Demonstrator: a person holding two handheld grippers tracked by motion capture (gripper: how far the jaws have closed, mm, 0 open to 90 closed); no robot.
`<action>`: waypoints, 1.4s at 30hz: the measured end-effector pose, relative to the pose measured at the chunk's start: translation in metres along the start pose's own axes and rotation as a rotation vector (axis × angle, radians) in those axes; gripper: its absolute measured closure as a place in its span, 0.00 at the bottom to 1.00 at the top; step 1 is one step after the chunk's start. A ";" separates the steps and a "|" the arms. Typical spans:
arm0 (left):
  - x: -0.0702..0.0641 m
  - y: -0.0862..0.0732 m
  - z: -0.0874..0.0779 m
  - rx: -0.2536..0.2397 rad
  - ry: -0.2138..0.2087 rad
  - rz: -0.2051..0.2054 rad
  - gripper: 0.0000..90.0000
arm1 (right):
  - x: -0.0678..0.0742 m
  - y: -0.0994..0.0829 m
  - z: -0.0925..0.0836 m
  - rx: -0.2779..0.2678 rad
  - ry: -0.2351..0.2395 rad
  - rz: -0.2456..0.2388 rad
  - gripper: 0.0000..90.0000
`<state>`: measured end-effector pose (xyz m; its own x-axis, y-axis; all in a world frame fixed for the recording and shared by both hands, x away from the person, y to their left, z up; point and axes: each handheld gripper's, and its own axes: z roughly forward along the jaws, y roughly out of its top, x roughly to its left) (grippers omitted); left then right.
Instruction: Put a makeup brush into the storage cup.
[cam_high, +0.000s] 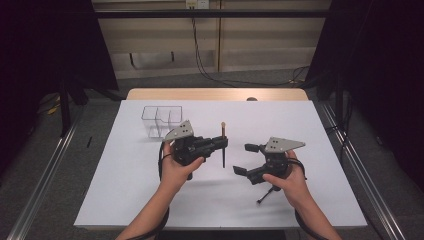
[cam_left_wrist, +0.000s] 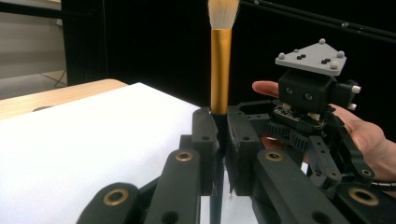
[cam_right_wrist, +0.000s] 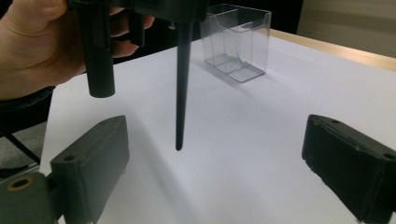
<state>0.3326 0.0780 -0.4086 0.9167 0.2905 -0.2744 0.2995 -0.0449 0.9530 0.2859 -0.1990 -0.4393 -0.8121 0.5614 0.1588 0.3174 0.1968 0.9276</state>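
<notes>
Left tongs: seen clamped tight on the makeup brush, the pads pressed on the black handle just below the gold ferrule. The brush was held upright above the counter, pale bristles at the top, the tapered black handle end hanging free and clear of the white surface. In the left gripper view the handle was seen pinched between the two black jaws.

Right tongs: seen spread wide, with nothing between the jaws. They were set just beside the brush, on its right in the high view, and aimed toward it; no contact with the handle was seen. The two pads were recorded well apart at the lower corners of the right gripper view.

Clear compartment box: stood on the counter beyond the left tongs, well apart from the brush. Its contents could not be told.

Counter: white sheet laid over a wooden top.
</notes>
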 end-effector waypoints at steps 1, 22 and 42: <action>0.000 0.000 0.000 -0.002 -0.003 0.003 0.93 | -0.001 0.000 -0.001 0.003 -0.010 -0.002 0.07; 0.002 0.002 -0.008 0.005 0.023 0.031 0.93 | -0.015 -0.013 -0.035 0.011 -0.091 0.007 0.03; 0.007 0.003 -0.014 0.011 0.041 0.027 0.93 | -0.026 -0.028 -0.064 0.020 -0.154 0.022 0.03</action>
<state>0.3359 0.0936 -0.4054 0.9130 0.3277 -0.2428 0.2778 -0.0637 0.9585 0.2667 -0.2706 -0.4480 -0.7204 0.6825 0.1237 0.3452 0.1980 0.9174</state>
